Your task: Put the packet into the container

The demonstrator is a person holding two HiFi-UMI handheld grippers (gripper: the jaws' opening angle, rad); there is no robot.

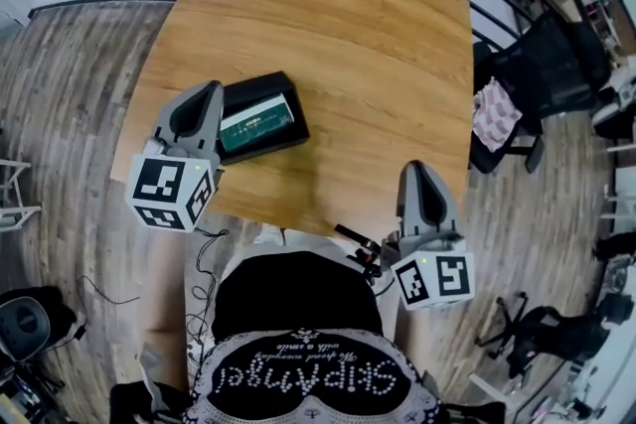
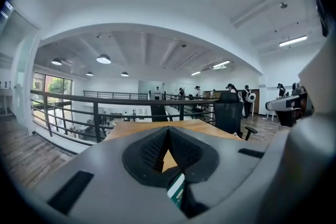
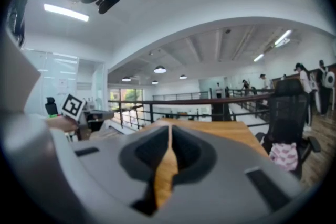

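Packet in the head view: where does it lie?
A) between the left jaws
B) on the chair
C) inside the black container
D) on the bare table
C: the green packet lies inside the black container on the table.

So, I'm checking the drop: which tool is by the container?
The left tool, at the left edge of the black container that holds the green packet; the right tool is apart, near the table's front edge.
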